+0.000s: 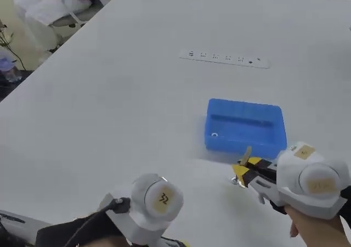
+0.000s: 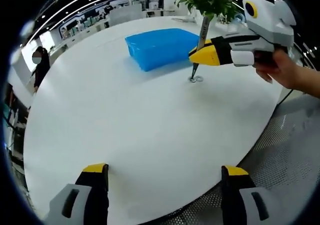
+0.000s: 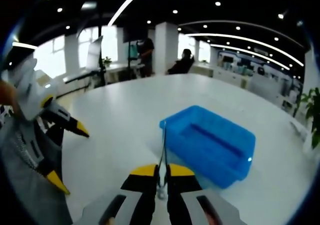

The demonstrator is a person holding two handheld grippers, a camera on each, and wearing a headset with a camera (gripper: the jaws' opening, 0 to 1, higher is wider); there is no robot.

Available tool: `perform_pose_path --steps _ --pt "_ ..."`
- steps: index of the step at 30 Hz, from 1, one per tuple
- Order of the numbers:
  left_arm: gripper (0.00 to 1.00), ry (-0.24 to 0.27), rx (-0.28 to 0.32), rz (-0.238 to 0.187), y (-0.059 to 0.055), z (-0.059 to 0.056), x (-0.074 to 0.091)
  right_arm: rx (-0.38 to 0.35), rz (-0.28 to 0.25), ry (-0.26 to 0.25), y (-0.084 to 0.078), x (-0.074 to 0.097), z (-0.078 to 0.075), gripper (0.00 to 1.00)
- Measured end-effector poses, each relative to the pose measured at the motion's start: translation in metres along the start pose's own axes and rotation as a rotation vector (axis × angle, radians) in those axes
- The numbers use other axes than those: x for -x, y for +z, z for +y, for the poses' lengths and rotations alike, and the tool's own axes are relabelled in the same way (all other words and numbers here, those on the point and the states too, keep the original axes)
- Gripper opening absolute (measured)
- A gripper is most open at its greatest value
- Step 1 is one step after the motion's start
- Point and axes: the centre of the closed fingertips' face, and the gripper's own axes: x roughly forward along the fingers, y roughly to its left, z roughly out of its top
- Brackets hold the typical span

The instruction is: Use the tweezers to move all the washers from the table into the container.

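Note:
The blue container (image 1: 245, 111) stands right of the table's middle, with one washer (image 1: 214, 135) inside near its left wall. My right gripper (image 1: 240, 172) is shut on the tweezers (image 1: 245, 156) just in front of the container. In the left gripper view the tweezers (image 2: 202, 31) point down from the right gripper (image 2: 196, 56), their tips at a washer (image 2: 198, 78) on the table. The right gripper view has its jaws (image 3: 161, 172) clamped on the tweezers (image 3: 163, 142), with the container (image 3: 210, 142) beyond. My left gripper (image 2: 165, 176) is open and holds nothing.
A white power strip (image 1: 225, 58) lies on the white table (image 1: 120, 110) behind the container. A person sits on a chair (image 1: 77, 8) beyond the far left corner. The left gripper's body (image 1: 148, 203) hangs over the near edge.

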Motion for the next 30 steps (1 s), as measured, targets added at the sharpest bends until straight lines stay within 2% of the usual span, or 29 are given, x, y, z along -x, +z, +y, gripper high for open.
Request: perform_pose_path --steps 4,12,24,30 --pt "1.0 0.004 0.003 0.017 0.0014 -0.0015 0.0 -0.008 0.001 -0.001 -0.0001 0.001 0.0008 0.03" --pt "1.0 0.006 0.008 -0.01 0.0032 -0.0008 -0.0002 -0.019 -0.004 -0.01 -0.0013 0.0032 0.0022 0.03" --pt "0.99 -0.003 -0.009 -0.006 0.0075 -0.002 -0.0001 -0.013 0.006 -0.01 0.0002 0.0015 0.0031 0.03" --pt "0.99 -0.005 -0.01 0.0 0.0088 -0.0019 -0.0024 -0.084 0.012 0.001 0.0001 0.0001 -0.0045 0.03"
